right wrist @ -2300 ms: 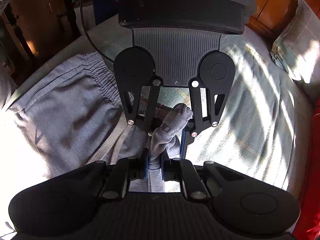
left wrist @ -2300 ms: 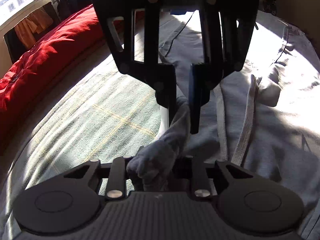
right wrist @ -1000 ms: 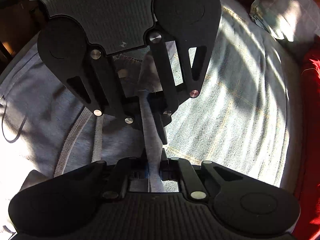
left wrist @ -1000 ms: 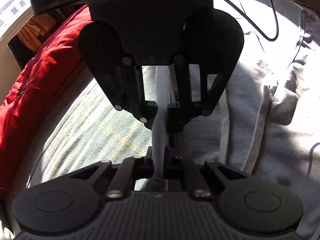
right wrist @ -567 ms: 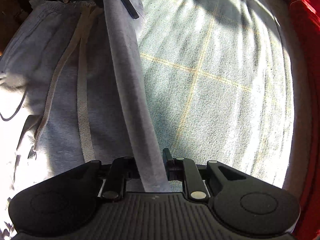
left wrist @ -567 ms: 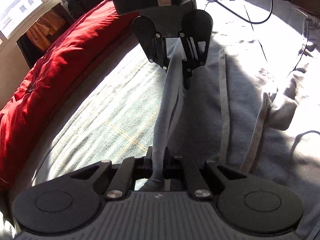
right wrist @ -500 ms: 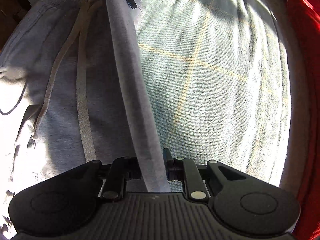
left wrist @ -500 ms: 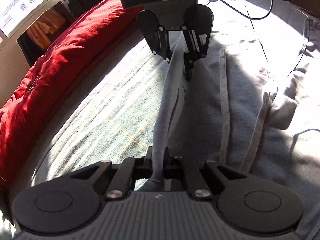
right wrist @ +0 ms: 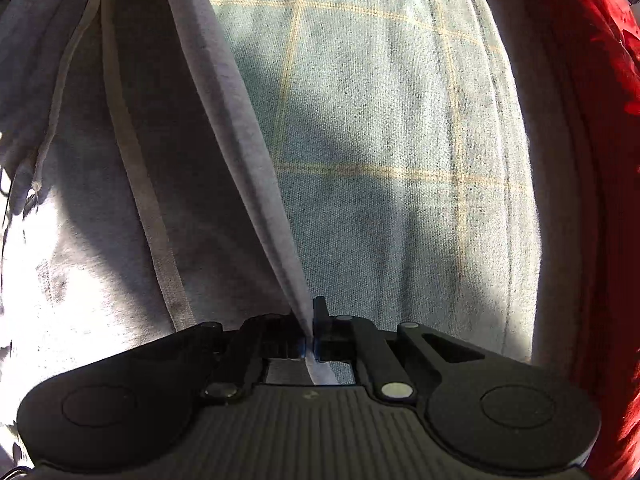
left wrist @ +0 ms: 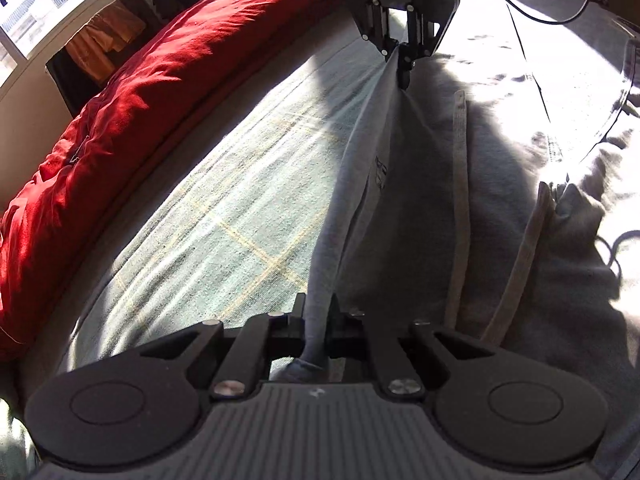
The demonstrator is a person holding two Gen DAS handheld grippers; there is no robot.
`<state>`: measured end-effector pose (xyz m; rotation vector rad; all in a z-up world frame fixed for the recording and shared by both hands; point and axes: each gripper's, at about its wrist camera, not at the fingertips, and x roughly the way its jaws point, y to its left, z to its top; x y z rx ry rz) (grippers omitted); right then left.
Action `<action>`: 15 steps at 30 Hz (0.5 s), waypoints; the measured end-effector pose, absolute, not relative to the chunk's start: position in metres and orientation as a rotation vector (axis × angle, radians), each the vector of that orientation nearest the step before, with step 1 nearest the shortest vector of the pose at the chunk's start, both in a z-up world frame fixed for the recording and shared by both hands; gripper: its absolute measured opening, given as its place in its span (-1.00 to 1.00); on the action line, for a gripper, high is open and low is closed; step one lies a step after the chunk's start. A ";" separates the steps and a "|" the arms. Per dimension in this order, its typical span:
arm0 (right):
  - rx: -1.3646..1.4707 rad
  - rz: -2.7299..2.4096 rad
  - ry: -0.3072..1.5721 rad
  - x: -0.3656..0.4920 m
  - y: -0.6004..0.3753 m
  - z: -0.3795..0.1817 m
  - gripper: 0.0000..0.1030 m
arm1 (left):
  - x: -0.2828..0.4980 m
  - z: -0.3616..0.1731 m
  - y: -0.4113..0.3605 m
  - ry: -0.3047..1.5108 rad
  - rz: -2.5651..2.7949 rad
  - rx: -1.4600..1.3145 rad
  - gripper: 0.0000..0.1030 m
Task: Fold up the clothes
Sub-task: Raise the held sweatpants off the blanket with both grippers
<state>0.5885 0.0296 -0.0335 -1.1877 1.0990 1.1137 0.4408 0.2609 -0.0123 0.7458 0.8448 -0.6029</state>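
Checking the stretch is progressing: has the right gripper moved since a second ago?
Yes. In the left wrist view the right gripper has gone up the frame, away along the red duvet, stretching the hem.

Red duvet [left wrist: 132, 108] along bed edge, pale green checked sheet [right wrist: 380, 120], black cable [left wrist: 532, 12], window [left wrist: 44, 4] top left

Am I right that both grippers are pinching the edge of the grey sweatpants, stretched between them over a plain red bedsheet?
Not quite. Both the left gripper and right gripper do pinch the grey sweatpants, but the bedsheet under them is pale green with yellow check lines, as the right wrist view shows. The red thing is a duvet alongside.
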 end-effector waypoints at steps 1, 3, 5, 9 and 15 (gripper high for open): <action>-1.182 1.110 1.091 0.583 0.028 -0.029 -0.94 | 0.440 -0.012 0.261 0.848 -0.595 0.749 -0.88; -1.164 1.106 1.092 0.573 0.022 -0.018 -0.94 | 0.437 -0.009 0.260 0.847 -0.589 0.761 -0.88; -1.146 1.103 1.090 0.561 0.019 -0.005 -0.94 | 0.433 -0.006 0.259 0.842 -0.579 0.776 -0.88; -1.120 1.101 1.081 0.546 0.013 0.023 -0.94 | 0.423 0.003 0.255 0.831 -0.557 0.802 -0.88; -1.079 1.145 1.121 0.515 0.015 0.040 -0.94 | 0.399 0.014 0.245 0.819 -0.600 0.890 -0.89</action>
